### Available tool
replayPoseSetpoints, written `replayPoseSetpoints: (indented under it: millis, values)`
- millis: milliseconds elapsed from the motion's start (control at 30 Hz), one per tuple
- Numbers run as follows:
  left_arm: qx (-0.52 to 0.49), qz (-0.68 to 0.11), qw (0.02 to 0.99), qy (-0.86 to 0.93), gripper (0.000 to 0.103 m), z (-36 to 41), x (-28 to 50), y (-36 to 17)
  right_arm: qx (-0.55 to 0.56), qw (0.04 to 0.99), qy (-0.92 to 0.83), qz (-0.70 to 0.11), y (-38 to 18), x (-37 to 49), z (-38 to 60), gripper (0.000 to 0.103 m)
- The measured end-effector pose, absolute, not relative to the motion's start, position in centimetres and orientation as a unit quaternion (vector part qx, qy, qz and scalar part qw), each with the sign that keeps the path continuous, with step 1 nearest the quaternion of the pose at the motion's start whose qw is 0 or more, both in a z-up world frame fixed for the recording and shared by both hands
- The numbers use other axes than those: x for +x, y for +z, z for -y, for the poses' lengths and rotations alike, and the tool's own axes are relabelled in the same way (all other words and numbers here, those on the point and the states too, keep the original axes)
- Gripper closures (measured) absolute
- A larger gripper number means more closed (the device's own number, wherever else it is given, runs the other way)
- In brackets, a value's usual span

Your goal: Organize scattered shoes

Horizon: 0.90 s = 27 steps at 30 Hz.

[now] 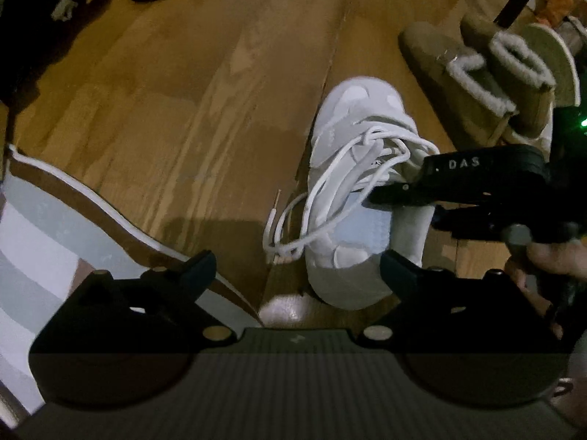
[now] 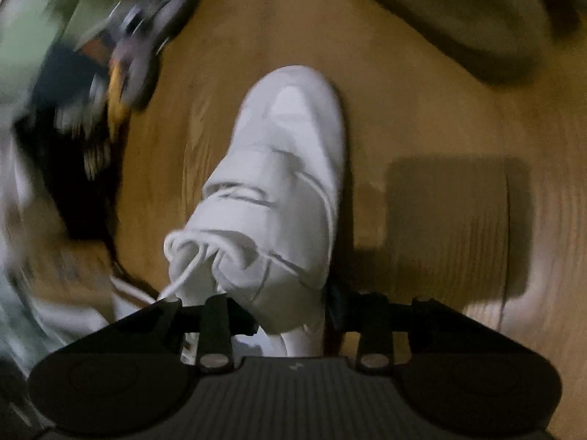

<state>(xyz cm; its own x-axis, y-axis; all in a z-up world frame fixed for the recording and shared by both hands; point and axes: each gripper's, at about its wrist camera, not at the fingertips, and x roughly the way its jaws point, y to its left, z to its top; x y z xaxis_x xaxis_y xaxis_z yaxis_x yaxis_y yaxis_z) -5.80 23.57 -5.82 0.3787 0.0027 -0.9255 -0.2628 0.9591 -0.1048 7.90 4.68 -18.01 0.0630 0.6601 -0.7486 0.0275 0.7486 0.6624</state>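
Left gripper [image 1: 297,267] spread wide over the heel of the white sneaker [image 1: 359,168], gripping nothing. Right gripper [image 2: 291,315] narrowed around the sneaker's [image 2: 279,190] collar; whether the pads actually press on it I cannot tell. Sneaker sits on the wood floor [image 1: 183,91], toe toward 12 o'clock. Tan fleece-lined slippers [image 1: 488,84] at 2 o'clock; striped rug [image 1: 44,227] at 9 o'clock.
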Motion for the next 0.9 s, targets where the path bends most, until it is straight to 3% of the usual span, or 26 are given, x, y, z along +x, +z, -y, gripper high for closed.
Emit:
replayPoseSetpoints:
  millis: [333,400,500,533,667,700,733,900]
  values:
    - [-0.067,-0.528,0.84,0.108,0.006,-23.2,-5.9,-4.4,0.391,0.621,0.224,-0.642,-20.3,8.4,-6.0,0.067]
    - [-0.07,-0.532,0.837,0.109,0.006,-23.7,-5.7,-4.6,0.391,0.593,0.254,-0.657,-20.4,9.2,-6.7,0.057]
    - [-0.091,-0.539,0.829,0.119,0.006,-24.9,-5.6,-5.4,0.339,0.597,0.309,-0.659,-18.8,9.6,-7.5,0.024]
    - [-0.096,-0.541,0.827,0.122,0.006,-25.1,-5.5,-5.6,0.31,0.614,0.32,-0.651,-17.8,9.6,-7.4,0.021]
    - [-0.097,-0.538,0.825,0.141,0.006,-25.7,-5.4,-7.0,0.148,0.731,0.364,-0.558,-12.4,9.8,-6.1,0.02]
    - [-0.09,-0.531,0.829,0.151,0.006,-25.5,-5.4,-7.2,0.119,0.747,0.37,-0.539,-11.6,10.3,-5.7,0.014]
    - [-0.086,-0.523,0.831,0.166,0.006,-25.3,-5.3,-7.7,0.107,0.754,0.373,-0.53,-11.2,10.9,-5.7,0.008]
    - [-0.148,-0.536,0.821,0.133,0.006,-25.2,-4.8,-9.4,0.119,0.755,0.351,-0.541,-10.9,16.0,-5.8,0.009]
